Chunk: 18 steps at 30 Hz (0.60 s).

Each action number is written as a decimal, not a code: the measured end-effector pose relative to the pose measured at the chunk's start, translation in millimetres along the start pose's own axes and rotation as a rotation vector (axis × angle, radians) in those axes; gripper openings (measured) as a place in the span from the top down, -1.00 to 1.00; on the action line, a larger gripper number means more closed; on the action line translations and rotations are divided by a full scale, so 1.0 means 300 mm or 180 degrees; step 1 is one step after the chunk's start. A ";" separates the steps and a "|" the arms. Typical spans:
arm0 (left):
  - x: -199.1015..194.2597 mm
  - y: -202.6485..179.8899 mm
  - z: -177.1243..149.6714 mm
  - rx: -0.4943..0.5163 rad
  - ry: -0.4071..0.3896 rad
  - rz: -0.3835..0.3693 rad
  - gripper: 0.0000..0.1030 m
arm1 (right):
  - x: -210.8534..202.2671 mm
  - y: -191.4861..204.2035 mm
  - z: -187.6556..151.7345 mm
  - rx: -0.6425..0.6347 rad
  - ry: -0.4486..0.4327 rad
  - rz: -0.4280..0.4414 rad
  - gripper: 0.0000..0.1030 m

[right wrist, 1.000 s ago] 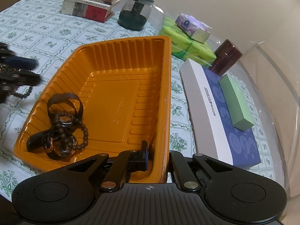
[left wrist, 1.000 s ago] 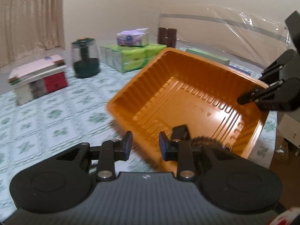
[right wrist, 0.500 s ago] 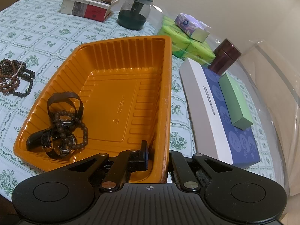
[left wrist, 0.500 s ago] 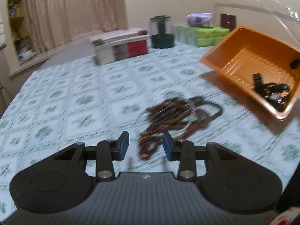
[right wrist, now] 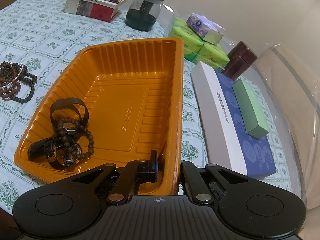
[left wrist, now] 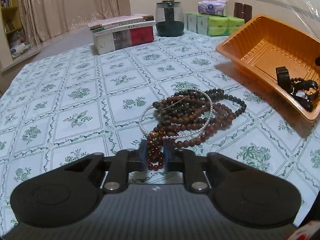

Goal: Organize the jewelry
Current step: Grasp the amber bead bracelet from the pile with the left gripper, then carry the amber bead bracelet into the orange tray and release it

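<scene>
bead pile [right wrist: 14, 82]: cut by left edge; box lettering [right wrist: 224, 108]: too small to tell

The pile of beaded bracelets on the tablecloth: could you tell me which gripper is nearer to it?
Left. The left gripper is closing on the pile's red strand; the right gripper clamps the orange tray wall.

At twelve o'clock I see stacked books [left wrist: 123, 32], a glass jar [left wrist: 169, 18], and green tissue packs [left wrist: 215, 25] on the tabletop [left wrist: 80, 92].

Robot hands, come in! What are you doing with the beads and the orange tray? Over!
Left gripper closing on red bead bracelet at the bead pile. Right gripper clamped on orange tray wall. Watches already inside. Nothing in the way.
</scene>
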<state>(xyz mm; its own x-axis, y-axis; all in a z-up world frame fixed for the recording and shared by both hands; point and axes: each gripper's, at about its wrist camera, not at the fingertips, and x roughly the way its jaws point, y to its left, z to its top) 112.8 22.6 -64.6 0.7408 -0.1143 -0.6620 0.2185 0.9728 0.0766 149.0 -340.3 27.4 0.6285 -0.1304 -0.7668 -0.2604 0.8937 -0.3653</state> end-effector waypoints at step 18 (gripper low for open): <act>-0.214 0.109 0.198 0.0016 -0.0389 -0.0025 0.91 | 0.002 -0.005 0.003 -0.0011 -0.0002 0.0000 0.90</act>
<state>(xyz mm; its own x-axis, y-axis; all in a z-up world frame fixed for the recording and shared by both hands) 110.1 49.6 24.6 0.8109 -0.1460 -0.5667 0.2276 0.9708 0.0756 150.3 -341.3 27.9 0.6290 -0.1301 -0.7664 -0.2628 0.8923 -0.3672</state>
